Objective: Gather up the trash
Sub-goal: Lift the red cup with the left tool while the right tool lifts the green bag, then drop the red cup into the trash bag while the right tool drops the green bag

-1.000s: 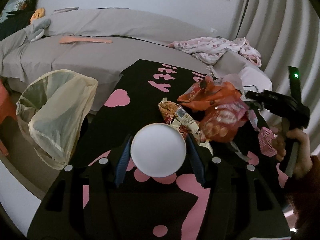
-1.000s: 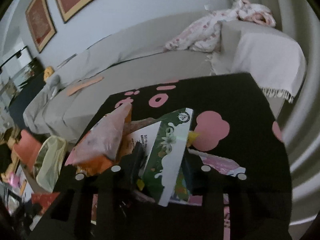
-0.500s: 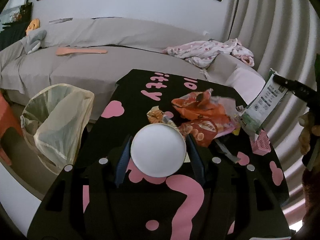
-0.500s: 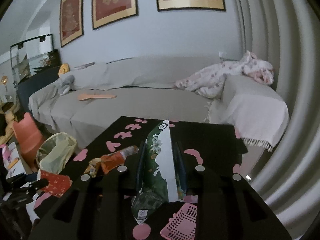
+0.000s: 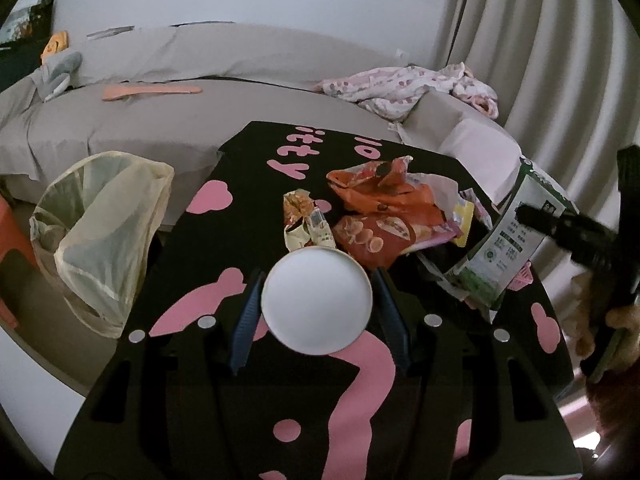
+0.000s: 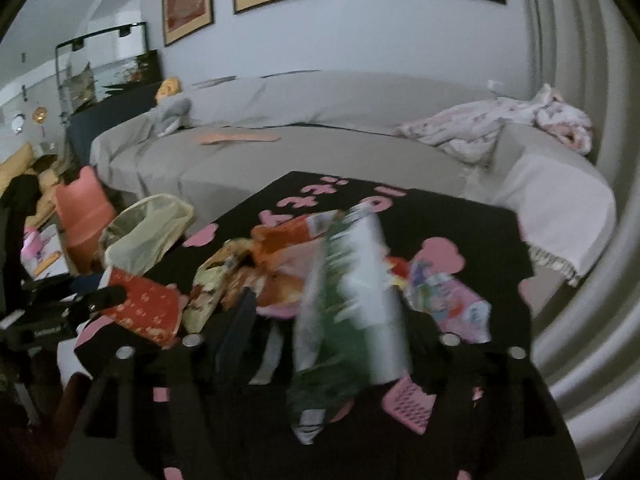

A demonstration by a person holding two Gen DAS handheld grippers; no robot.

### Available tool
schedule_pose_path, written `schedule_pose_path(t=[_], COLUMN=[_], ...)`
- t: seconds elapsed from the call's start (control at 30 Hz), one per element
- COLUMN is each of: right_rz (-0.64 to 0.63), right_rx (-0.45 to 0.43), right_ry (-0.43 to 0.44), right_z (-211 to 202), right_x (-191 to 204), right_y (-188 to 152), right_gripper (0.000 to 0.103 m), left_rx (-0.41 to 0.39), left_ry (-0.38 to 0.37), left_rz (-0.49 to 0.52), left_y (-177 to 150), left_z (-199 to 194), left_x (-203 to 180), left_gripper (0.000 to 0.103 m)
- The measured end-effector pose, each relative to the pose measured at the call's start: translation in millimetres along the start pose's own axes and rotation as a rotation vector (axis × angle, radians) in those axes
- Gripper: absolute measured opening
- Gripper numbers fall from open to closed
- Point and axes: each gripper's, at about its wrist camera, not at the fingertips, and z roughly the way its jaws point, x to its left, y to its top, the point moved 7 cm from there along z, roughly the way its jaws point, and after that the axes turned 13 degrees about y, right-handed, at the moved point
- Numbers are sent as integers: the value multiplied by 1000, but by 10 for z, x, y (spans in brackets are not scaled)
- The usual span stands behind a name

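My left gripper [image 5: 318,280] is shut on a paper cup [image 5: 316,300]. Its white bottom faces the left wrist camera, and its red patterned side [image 6: 144,308] shows in the right wrist view. My right gripper [image 6: 324,300] hangs over the black table's [image 5: 256,152] right side, and its jaws are opening. A green and white carton [image 6: 352,300] sits blurred between them, with a gap to the left finger [image 6: 240,320]. The left wrist view shows the carton [image 5: 508,236] tilted under the right gripper [image 5: 560,228]. A yellowish trash bag [image 5: 104,232] stands open left of the table.
Orange snack bags [image 5: 384,192], a red chip bag [image 5: 376,236] and a crumpled wrapper [image 5: 304,220] lie mid-table. A pink wrapper [image 6: 452,300] and a pink grid piece [image 6: 408,404] lie near the right edge. A grey sofa [image 5: 160,120] runs behind, and an orange chair [image 6: 82,212] stands by the bag.
The right gripper lifted the carton off the pile, carried it rightward and rolled upright. Its jaws have now spread and the carton blurs. The left gripper kept the cup nearly still.
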Motion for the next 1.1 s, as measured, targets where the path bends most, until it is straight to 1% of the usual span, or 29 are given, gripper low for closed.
schedule_pose_path(t=[0.13,0.17,0.2,0.23,0.27,0.4,0.47,0.53,0.6,0.67,0.73,0.83,0.93,1.0,1.1], right_rz=[-1,10,18,28,33,-7,-19,-41,-57,-63,-69,-97,-111,-120,-125], right_rx=[-15,-25,-30,-23,-15,-16,-35,-75,-107,-145,-164,-188,-186,-177,-165], right_ry=[-12,-13,-9,3,18,5,16,29,41,74,99,139,180,202,222], right_z=[17,-2,-20,-32,-34,-113,-183,-281,-346,-403,-425,-399,-304,-206,-57], right_x=[28,16,6,1,7,68,126,211,278,370,443,624,773,865,943], right_y=[-82,-80,-79,-79,-64,3,96,259,417,596,713,891,1008,1067,1143], right_gripper=[64,59,43,32,31,30,30,30,30,30,30,30,30,30,30], left_rx=[2,2,1,0,-1,-9,-17,-26,-38,-49,-59,-76,-95,-127,-166], left_ry=[2,4,4,5,6,7,9,14,39,84,116,167,210,254,326], left_rz=[-1,-3,-5,-7,-8,-5,5,11,14,12,8,3,-12,-47,-140], left_y=[-7,-1,3,6,8,30,52,88,138,187,222,272,361,516,825], left_z=[1,-2,-9,-11,-13,-43,-92,-153,-233,-312,-373,-455,-526,-598,-642], left_x=[18,24,29,36,47,66,80,114,183,289,387,577,815,1088,1622], left_gripper=[52,52,52,52,52,52,52,52,52,52,52,52,52,52,52])
